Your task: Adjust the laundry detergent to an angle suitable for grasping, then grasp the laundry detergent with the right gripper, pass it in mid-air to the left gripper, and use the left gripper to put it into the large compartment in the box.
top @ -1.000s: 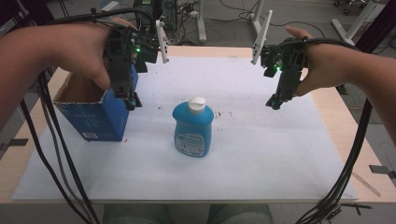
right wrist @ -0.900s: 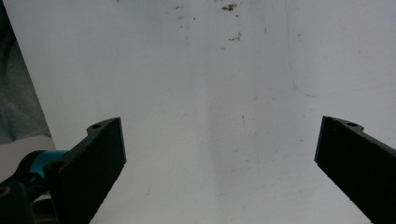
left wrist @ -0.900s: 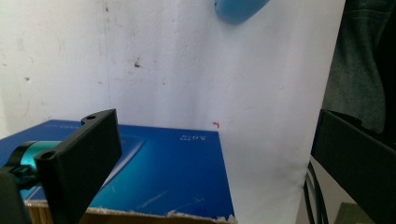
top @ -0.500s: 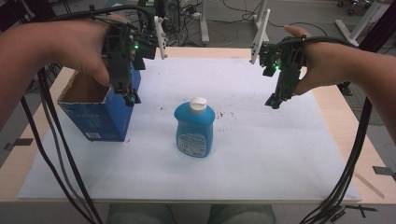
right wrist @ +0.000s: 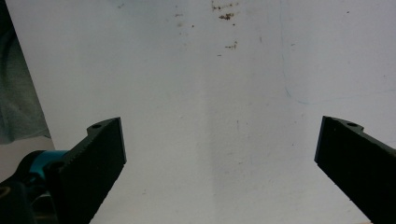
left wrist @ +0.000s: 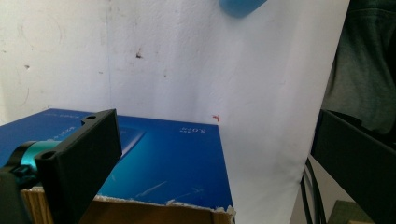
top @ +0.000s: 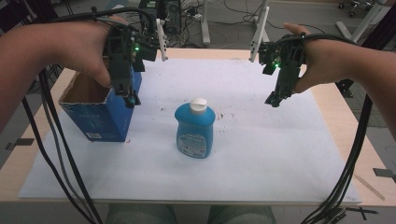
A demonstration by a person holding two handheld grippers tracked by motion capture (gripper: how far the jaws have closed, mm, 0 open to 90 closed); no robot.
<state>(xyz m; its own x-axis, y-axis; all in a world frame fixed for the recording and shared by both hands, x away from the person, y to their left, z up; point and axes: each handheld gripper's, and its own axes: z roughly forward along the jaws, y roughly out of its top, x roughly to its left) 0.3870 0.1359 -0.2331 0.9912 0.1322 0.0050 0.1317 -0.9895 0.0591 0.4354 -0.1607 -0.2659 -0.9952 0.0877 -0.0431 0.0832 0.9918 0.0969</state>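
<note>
- Right now the blue bottle (top: 194, 127) stands upright mid-desk on the white sheet (top: 261, 158), just right of the open blue box (top: 95, 112).
- Left gripper (top: 127, 95) hovers over that box's rim, fingers spread.
- Right gripper (top: 275, 98), also spread, hangs well apart; the left is nearer the bottle.

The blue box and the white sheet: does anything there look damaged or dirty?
Yes. The blue box has a torn, ragged top edge where brown cardboard shows, seen in the left gripper view. The white sheet carries small dark specks just right of the blue bottle. The bottle itself stands upright with its cap on.
</note>
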